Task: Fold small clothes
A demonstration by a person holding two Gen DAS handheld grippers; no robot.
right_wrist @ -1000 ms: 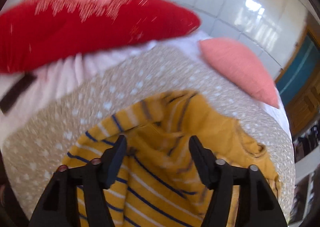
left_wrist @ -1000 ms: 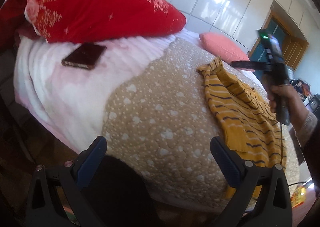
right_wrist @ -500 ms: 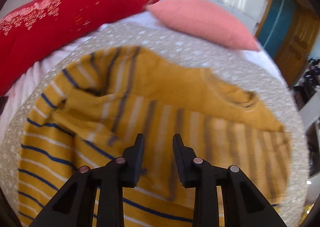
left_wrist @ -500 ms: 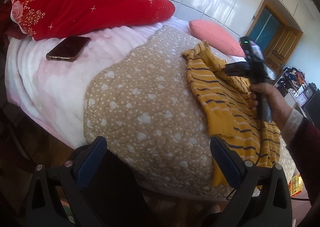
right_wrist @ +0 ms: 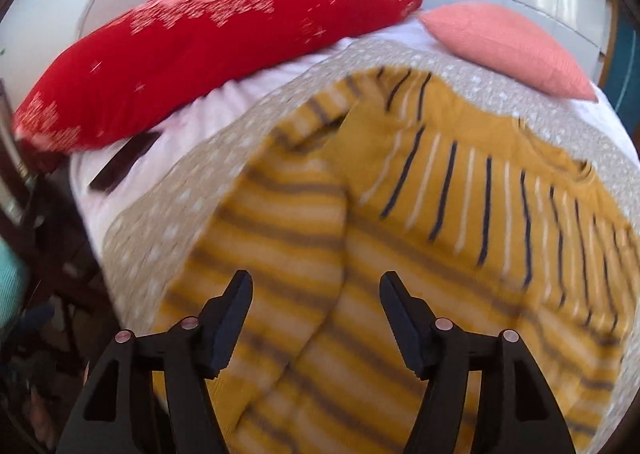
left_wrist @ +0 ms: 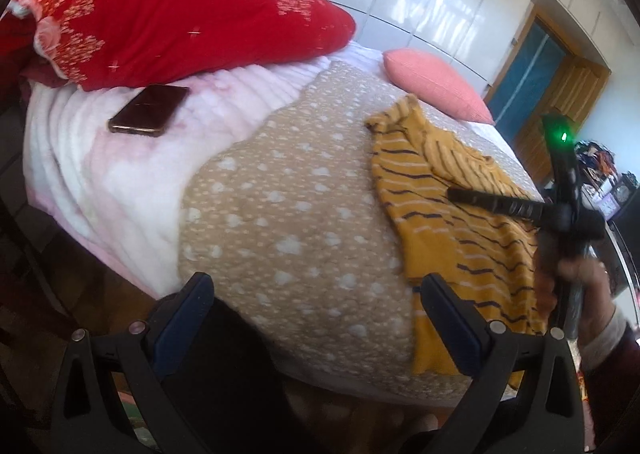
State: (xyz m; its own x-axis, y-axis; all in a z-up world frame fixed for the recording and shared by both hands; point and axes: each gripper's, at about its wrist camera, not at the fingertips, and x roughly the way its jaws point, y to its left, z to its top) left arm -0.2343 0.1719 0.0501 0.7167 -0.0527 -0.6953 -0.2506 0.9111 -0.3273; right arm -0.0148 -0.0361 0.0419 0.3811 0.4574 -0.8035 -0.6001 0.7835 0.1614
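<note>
Jaws gaping on both, the right gripper (right_wrist: 316,314) is hovering over the striped yellow sweater (right_wrist: 420,222) on the bed's dotted blanket (left_wrist: 288,214), lining up a sleeve pinch while the left gripper (left_wrist: 320,318) is idling.

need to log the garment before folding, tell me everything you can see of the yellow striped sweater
The yellow striped sweater is a mustard knit with thin navy and white stripes. It lies spread but rumpled on the tan dotted quilt, one sleeve folded across the body and the neckline toward the pink pillow. The right claw hovers open just above it, gripping nothing; the left claw is open near the hem.
</note>
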